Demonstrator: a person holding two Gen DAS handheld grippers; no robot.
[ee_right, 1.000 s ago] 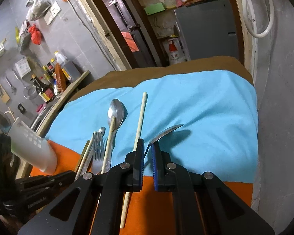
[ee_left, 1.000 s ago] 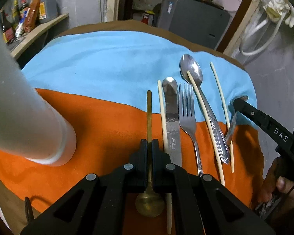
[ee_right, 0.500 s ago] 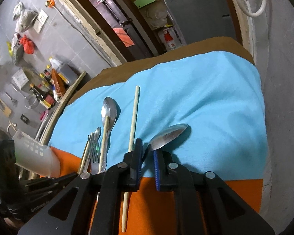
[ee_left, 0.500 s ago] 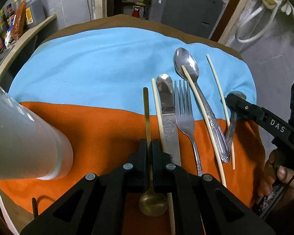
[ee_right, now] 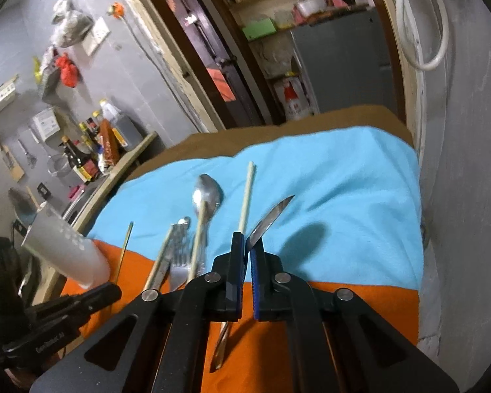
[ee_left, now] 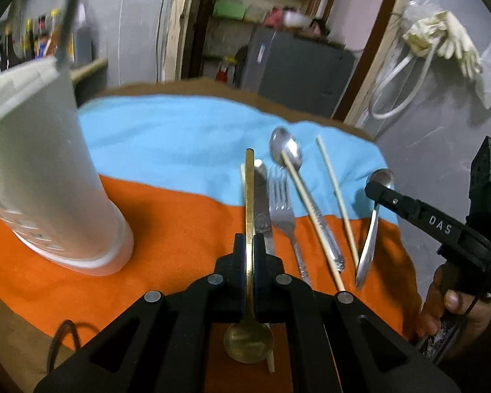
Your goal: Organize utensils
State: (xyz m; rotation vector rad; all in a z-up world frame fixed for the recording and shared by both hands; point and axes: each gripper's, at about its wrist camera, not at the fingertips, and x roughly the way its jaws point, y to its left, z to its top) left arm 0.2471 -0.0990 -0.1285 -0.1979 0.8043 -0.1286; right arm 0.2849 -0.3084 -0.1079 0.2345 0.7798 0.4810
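Observation:
My left gripper [ee_left: 249, 245] is shut on a brass spoon [ee_left: 249, 203], held off the cloth with its handle pointing forward and its bowl toward the camera. My right gripper [ee_right: 248, 245] is shut on a small steel spoon [ee_right: 268, 219], lifted above the cloth with its bowl tilted on edge; it also shows in the left wrist view [ee_left: 370, 229]. A knife [ee_left: 262, 203], a fork [ee_left: 283, 213], a large steel spoon [ee_left: 286, 150] and two pale chopsticks [ee_left: 335, 196] lie side by side on the cloth. A white utensil holder [ee_left: 45, 170] stands at the left.
The table is covered by a blue cloth [ee_left: 167, 140] at the back and an orange cloth [ee_left: 173, 229] at the front. A shelf with bottles [ee_right: 95, 150] is at the far left. A grey wall [ee_right: 468, 196] runs close along the right.
Both grippers have risen, lifting the brass spoon and the small steel spoon off the cloth. The left view has tilted up, so the white holder now appears upright.

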